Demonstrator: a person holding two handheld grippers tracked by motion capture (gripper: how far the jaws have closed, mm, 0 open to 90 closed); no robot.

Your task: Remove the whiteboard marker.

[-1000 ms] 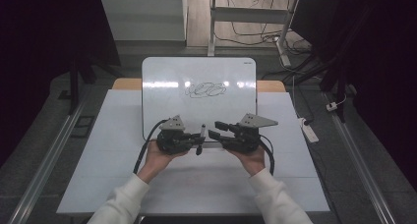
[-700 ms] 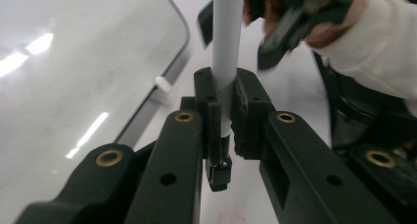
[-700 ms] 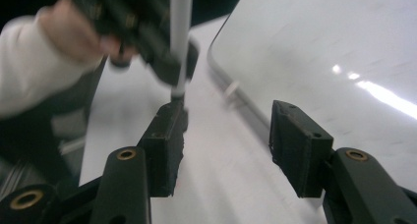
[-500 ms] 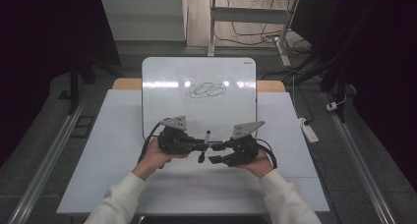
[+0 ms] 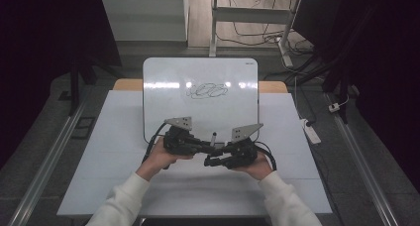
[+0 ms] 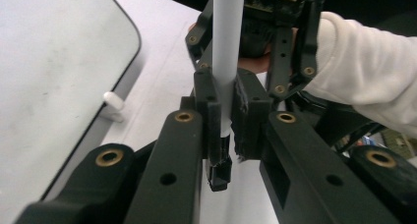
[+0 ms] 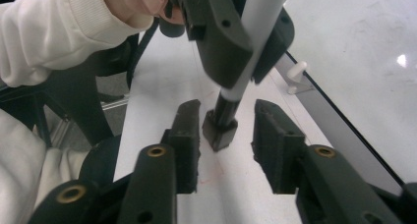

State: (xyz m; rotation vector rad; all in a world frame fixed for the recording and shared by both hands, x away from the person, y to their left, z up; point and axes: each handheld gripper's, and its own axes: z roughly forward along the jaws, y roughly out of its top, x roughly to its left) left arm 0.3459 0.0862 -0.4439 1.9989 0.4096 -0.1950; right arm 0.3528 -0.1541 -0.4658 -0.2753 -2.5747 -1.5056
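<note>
A grey marker point(image 6: 227, 52) with a black cap point(image 6: 219, 172) stands upright in my left gripper point(image 6: 227, 106), whose jaws are shut on its barrel. In the right gripper view the cap point(image 7: 221, 128) hangs between the jaws of my right gripper point(image 7: 227, 116), which is open, with a gap on each side of the cap. From above, the left gripper point(image 5: 200, 145) and right gripper point(image 5: 214, 160) meet tip to tip at the table's front middle, and the marker point(image 5: 214, 138) pokes up between them. Behind them lies a whiteboard point(image 5: 198, 77) with a black scribble point(image 5: 207, 90).
The whiteboard lies on a white table top point(image 5: 119, 137); a small white peg point(image 6: 114, 102) sticks out at its near edge. A white power strip point(image 5: 311, 131) lies on the floor to the right. A desk frame point(image 5: 247, 18) and cables stand beyond the table.
My right gripper has dropped lower and slid left, bringing its open jaws around the marker's cap. The left gripper has held the marker almost still.
</note>
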